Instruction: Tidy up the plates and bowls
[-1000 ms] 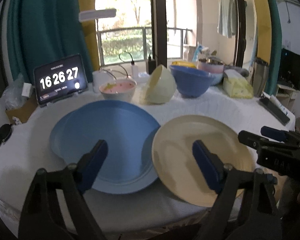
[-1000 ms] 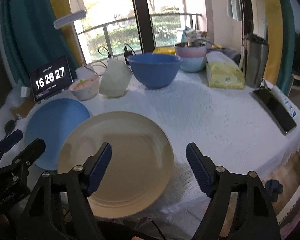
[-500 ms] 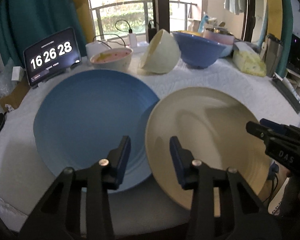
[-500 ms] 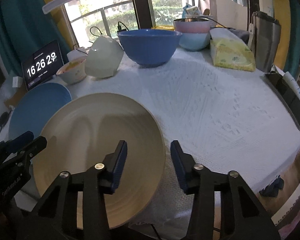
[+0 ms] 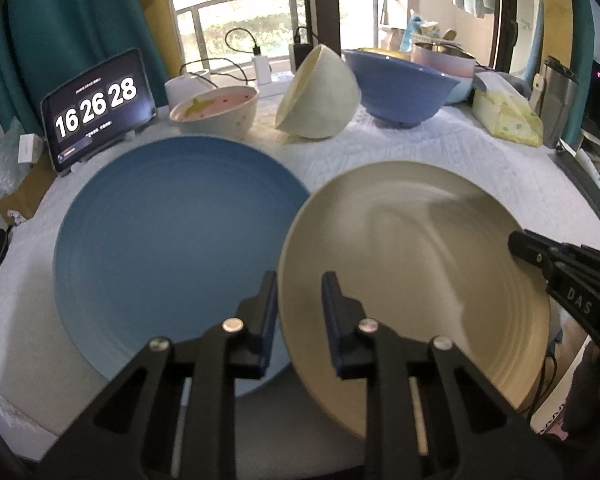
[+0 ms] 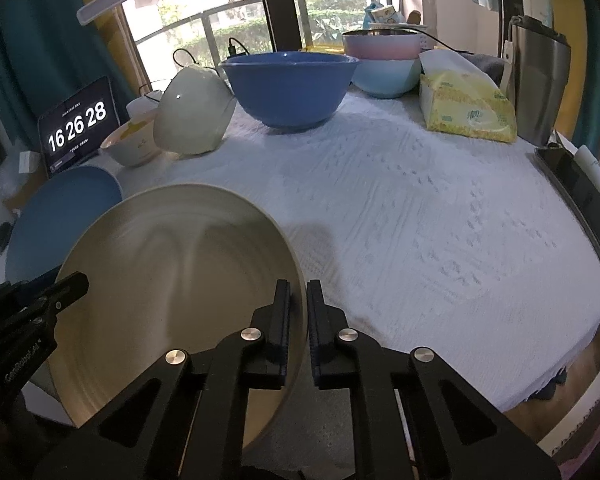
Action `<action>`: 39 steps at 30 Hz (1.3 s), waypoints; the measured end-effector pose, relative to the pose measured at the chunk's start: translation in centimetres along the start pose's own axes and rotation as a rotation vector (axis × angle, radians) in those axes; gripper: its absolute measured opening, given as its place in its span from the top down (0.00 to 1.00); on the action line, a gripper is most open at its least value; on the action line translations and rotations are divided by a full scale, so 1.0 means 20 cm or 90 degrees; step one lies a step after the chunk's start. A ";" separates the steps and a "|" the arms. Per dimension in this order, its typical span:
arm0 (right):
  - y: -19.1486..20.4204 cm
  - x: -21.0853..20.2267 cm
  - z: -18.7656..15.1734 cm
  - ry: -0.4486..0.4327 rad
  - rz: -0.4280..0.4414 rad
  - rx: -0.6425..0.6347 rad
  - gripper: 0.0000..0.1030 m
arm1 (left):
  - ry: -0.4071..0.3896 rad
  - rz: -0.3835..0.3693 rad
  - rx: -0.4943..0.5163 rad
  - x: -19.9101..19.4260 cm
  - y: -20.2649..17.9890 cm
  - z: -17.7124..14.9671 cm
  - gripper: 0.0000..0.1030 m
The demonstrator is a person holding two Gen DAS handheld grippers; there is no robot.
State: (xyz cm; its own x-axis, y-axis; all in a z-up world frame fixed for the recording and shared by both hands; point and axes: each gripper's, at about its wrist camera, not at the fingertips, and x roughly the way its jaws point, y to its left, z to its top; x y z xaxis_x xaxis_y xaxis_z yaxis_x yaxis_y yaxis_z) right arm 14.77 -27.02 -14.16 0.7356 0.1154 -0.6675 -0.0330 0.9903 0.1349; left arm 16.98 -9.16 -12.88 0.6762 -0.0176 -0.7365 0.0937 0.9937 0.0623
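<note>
Cream plate [image 5: 416, 264]: we held it tilted at the table's near edge, just right of the blue plate [image 5: 172, 240].
Left gripper [image 5: 299, 296]: our fingers clamped its left rim.
Right gripper [image 6: 298, 304]: we pinched its right rim.
Bowls behind the blue plate: pink-lined bowl [image 5: 216, 110], cream bowl [image 5: 320, 96] tipped on its side, blue bowl [image 5: 400, 84] upright; contents unclear.

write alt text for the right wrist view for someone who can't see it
The right gripper pinches the near right rim of a beige plate, with the left gripper at its opposite edge. Behind on the white tablecloth sit a blue plate and a blue bowl.
</note>
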 end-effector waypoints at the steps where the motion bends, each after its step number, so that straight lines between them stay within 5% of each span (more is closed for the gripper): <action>1: -0.01 0.00 0.01 -0.003 0.000 0.001 0.91 | -0.004 0.000 0.002 0.00 -0.01 0.01 0.78; 18: -0.22 0.03 0.21 -0.032 -0.026 0.045 0.91 | -0.018 -0.033 0.027 0.11 -0.19 0.22 0.78; 39: -0.40 0.16 0.35 -0.024 -0.051 0.073 0.90 | 0.023 -0.053 0.025 0.33 -0.30 0.36 0.76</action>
State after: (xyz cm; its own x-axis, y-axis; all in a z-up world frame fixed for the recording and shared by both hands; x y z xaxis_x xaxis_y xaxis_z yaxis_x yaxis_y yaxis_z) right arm 22.12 -35.01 -12.34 0.7576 0.0314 -0.6519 0.1023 0.9808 0.1661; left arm 26.22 -16.14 -13.23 0.6376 -0.0956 -0.7644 0.1782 0.9837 0.0257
